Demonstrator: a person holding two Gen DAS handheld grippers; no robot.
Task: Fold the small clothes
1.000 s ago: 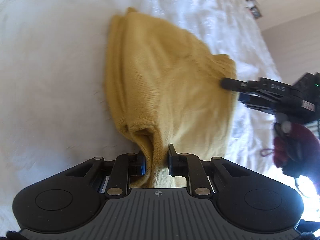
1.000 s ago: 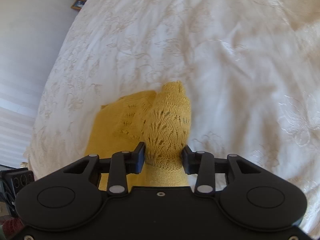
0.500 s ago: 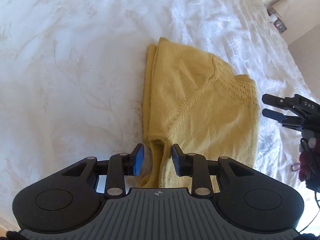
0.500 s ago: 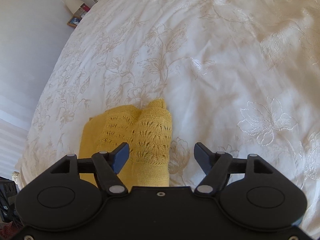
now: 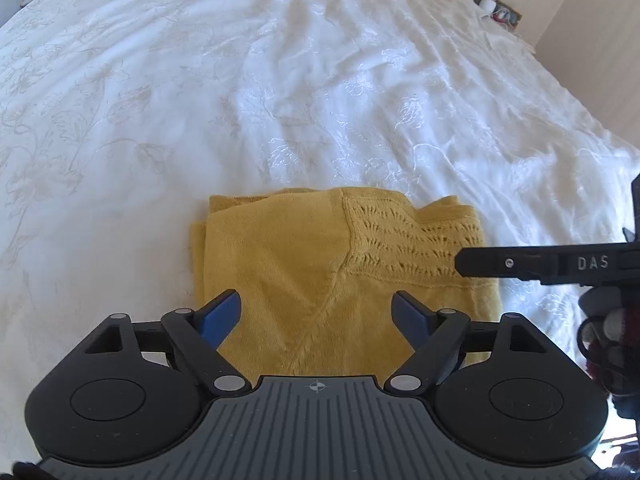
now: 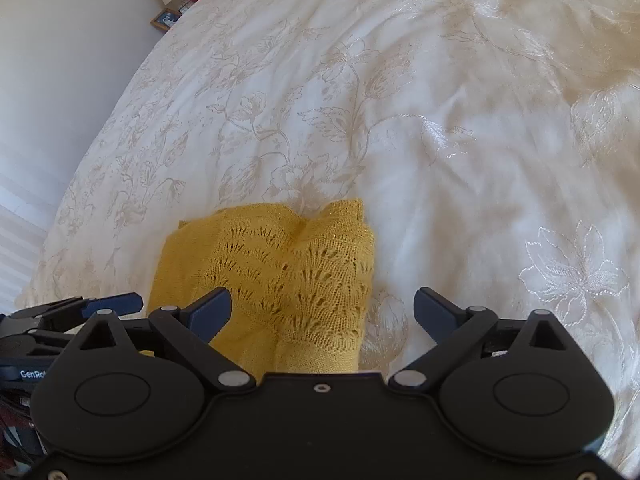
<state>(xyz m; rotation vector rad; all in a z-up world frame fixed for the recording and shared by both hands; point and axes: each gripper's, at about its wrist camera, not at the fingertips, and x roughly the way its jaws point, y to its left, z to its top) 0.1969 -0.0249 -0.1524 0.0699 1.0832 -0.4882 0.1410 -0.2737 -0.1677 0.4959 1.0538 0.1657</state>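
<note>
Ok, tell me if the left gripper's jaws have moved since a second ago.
Yes. The left gripper then pinched the yellow sweater; now its jaws stand wide apart, sweater flat on the bedspread.

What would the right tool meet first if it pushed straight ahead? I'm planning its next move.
Likely the lacy edge of the folded mustard-yellow knit garment, lying between the right tool's open jaws on the white embroidered bedspread; height above it is unclear.

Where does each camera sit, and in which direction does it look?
Left wrist: on the left gripper, looking along its open fingers at the folded yellow knit sweater on the white bedspread; the right gripper enters from the right.
Right wrist: on the right gripper, open, above the sweater's lace part; the left gripper shows far left.
Both share sweater and bedspread.
</note>
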